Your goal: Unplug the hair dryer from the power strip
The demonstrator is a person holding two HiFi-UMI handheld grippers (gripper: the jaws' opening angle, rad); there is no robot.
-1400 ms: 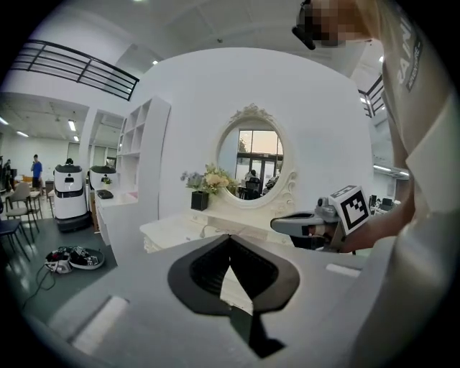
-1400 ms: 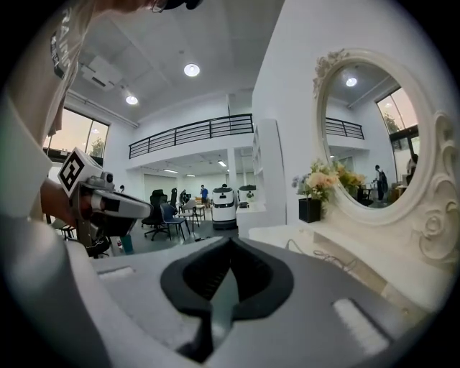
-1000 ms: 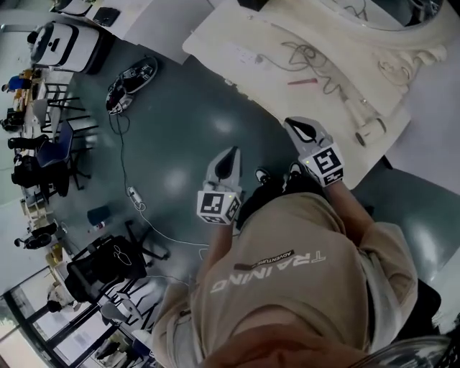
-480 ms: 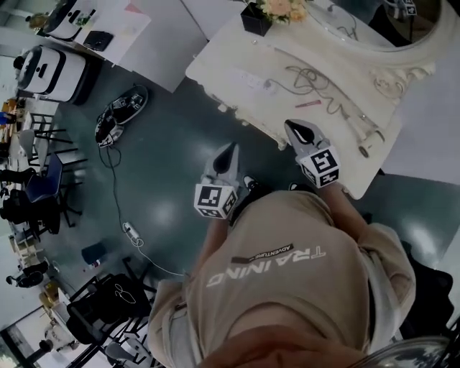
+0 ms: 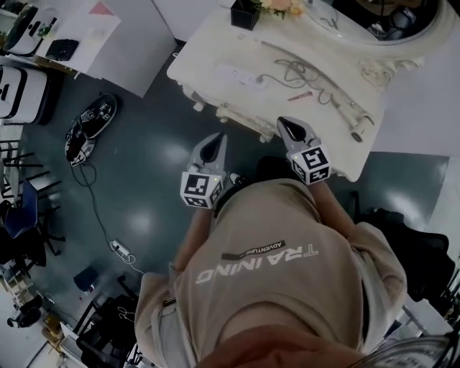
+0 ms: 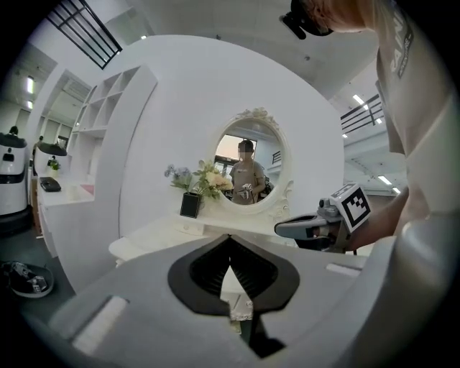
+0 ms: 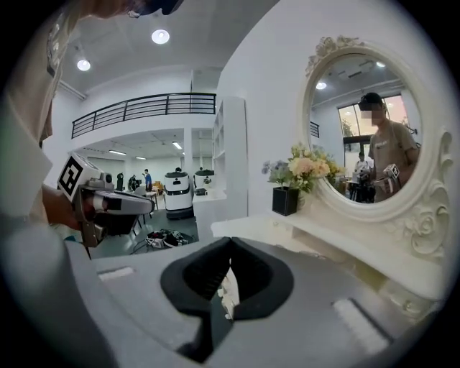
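Observation:
In the head view a white power strip (image 5: 241, 74) lies on the cream dressing table (image 5: 208, 43). A grey cable (image 5: 298, 72) runs in loops from it toward the white hair dryer (image 5: 350, 118) near the table's right edge. My left gripper (image 5: 218, 138) hangs over the floor just short of the table's front edge. It is shut, with nothing between its jaws. My right gripper (image 5: 282, 122) is at the table's front edge, left of the hair dryer, also shut and empty. Both gripper views face the table: left gripper (image 6: 230, 237), right gripper (image 7: 230, 243).
A black pot with flowers (image 5: 245, 14) and an oval mirror (image 6: 248, 169) stand at the back of the table, and a pink pen (image 5: 300, 95) lies by the cable. On the floor to the left are a black device (image 5: 86, 129) and a trailing cord (image 5: 118, 250). A white desk (image 5: 79, 29) stands further left.
The person has stepped closer to the dressing table, so both grippers now reach its front edge. Both stay shut and empty.

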